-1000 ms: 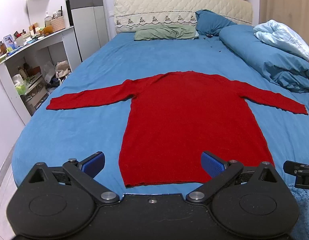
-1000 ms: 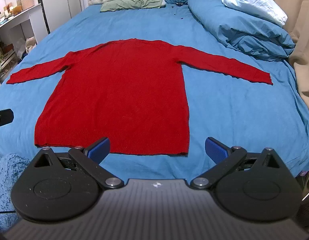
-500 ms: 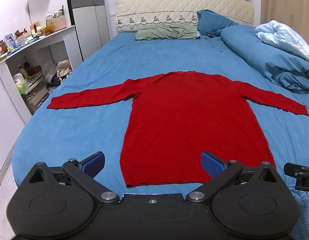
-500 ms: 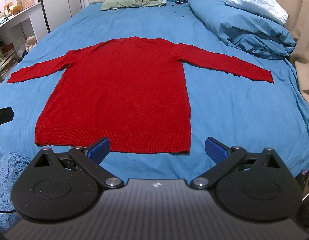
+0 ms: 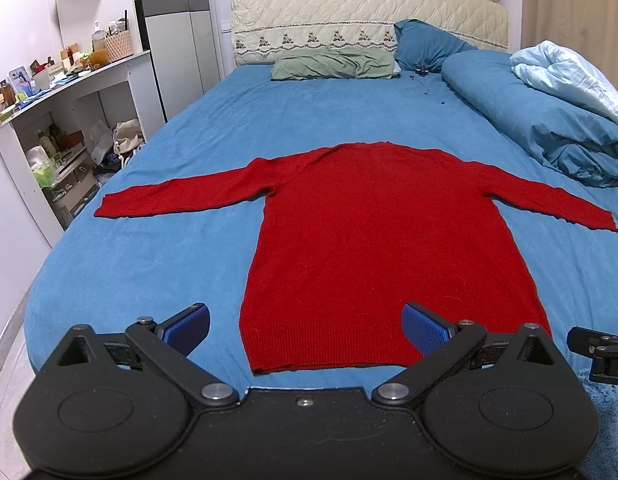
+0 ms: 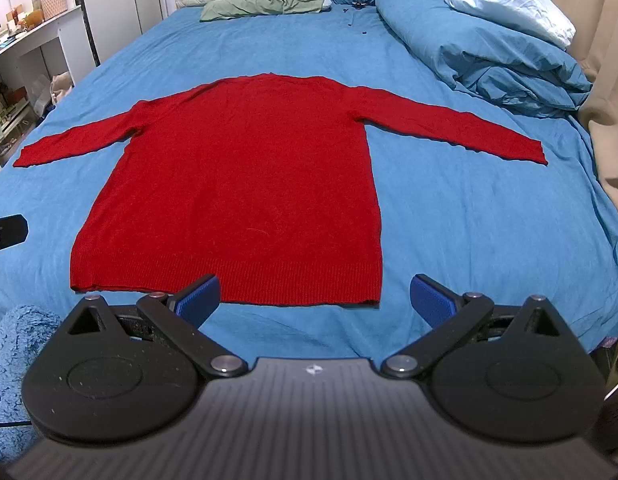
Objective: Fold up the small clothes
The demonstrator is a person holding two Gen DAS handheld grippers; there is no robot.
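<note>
A red long-sleeved sweater [image 5: 381,240] [image 6: 245,184] lies flat on the blue bed sheet [image 5: 157,264], both sleeves spread out sideways and the hem toward me. My left gripper [image 5: 305,328] hovers open just short of the hem, over its left part, nothing between the blue pads. My right gripper [image 6: 315,298] is also open and empty, near the hem's right corner. The edge of the right gripper's body [image 5: 601,352] shows at the right of the left wrist view.
A rolled blue duvet [image 6: 489,48] with a pale blue blanket lies along the bed's right side. Pillows [image 5: 333,66] and a quilted headboard sit at the far end. White shelves [image 5: 61,120] with clutter stand left of the bed. A fuzzy blue mat [image 6: 13,360] lies at the foot.
Both grippers have crept slightly forward toward the sweater's hem. Both remain open and the sweater has not moved.
</note>
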